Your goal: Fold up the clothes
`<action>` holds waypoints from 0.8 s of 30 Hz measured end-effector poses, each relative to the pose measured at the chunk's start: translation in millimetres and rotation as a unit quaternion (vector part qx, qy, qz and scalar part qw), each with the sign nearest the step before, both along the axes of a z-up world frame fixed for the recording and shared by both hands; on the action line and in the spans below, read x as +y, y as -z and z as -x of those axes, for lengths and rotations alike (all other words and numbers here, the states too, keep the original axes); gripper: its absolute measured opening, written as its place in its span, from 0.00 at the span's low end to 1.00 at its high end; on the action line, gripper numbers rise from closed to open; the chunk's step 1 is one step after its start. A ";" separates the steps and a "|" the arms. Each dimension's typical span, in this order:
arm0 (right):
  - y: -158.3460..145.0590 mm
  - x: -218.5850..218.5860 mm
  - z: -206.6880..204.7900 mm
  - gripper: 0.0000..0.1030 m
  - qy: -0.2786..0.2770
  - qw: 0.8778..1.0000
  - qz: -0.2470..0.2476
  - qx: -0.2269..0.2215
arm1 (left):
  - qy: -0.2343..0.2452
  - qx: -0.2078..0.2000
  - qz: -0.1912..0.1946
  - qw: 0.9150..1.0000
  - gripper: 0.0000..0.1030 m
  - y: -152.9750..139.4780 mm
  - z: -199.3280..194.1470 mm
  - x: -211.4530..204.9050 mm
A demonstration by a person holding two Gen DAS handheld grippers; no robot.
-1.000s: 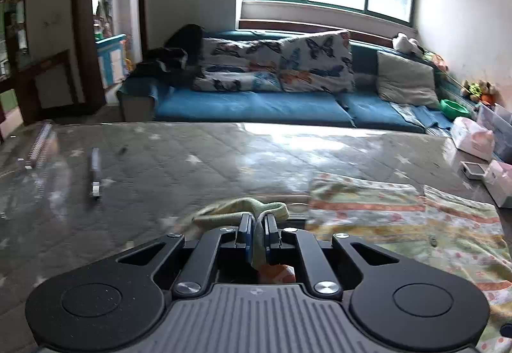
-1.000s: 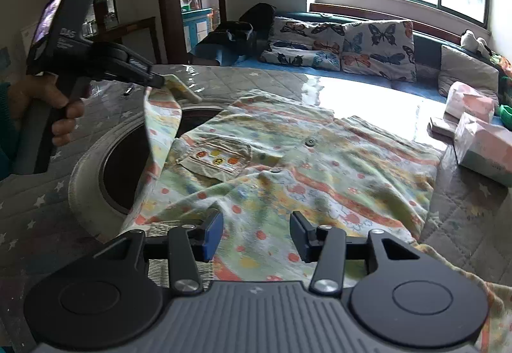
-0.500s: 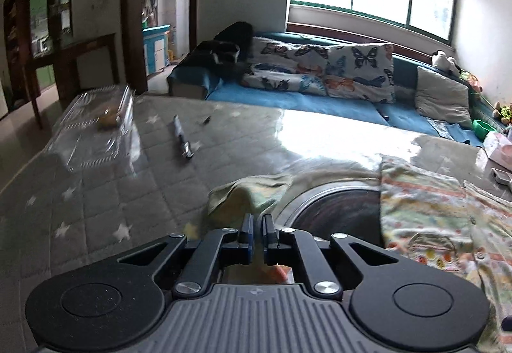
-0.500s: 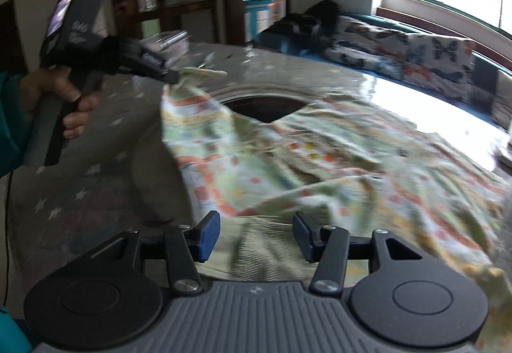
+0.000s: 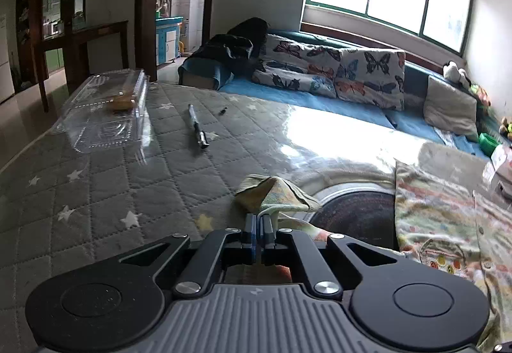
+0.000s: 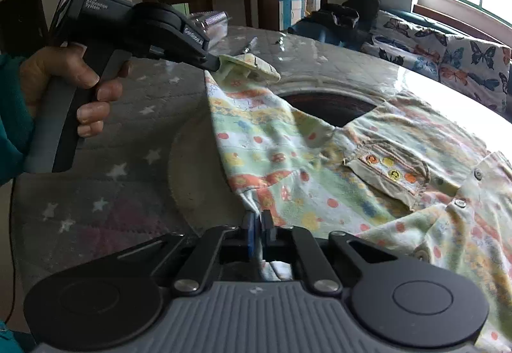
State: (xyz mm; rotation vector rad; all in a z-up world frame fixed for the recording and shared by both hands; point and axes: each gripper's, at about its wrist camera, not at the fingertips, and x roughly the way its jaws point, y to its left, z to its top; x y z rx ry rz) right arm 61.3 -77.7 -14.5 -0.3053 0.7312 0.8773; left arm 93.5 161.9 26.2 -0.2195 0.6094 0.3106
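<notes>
A small patterned shirt (image 6: 368, 161) with dots, a chest pocket and buttons lies spread over the grey quilted table, partly across a round dark opening (image 6: 326, 103). My left gripper (image 5: 258, 218) is shut on the shirt's sleeve cuff (image 5: 275, 193) and holds it lifted; from the right wrist view that same gripper (image 6: 215, 65) pinches the cuff in a person's hand (image 6: 73, 87). My right gripper (image 6: 257, 218) is shut on the shirt's near edge, with white cloth showing between its fingers.
A clear plastic clamshell box (image 5: 108, 109) and a pen (image 5: 197, 129) lie on the far left of the table (image 5: 96, 193). A white ring (image 5: 339, 183) rims the dark opening. Beyond the table stands a blue sofa (image 5: 320, 97) with butterfly cushions. Boxes (image 5: 502, 167) sit at the right edge.
My right gripper went from open above the shirt to shut on its near edge. The left gripper carried the cuff leftward, away from the shirt's body, stretching the sleeve.
</notes>
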 end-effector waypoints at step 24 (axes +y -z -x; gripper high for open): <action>-33.1 -128.6 15.0 0.46 0.115 0.993 -0.036 0.009 | 0.046 0.027 -0.072 0.996 0.62 10.0 60.2 -15.1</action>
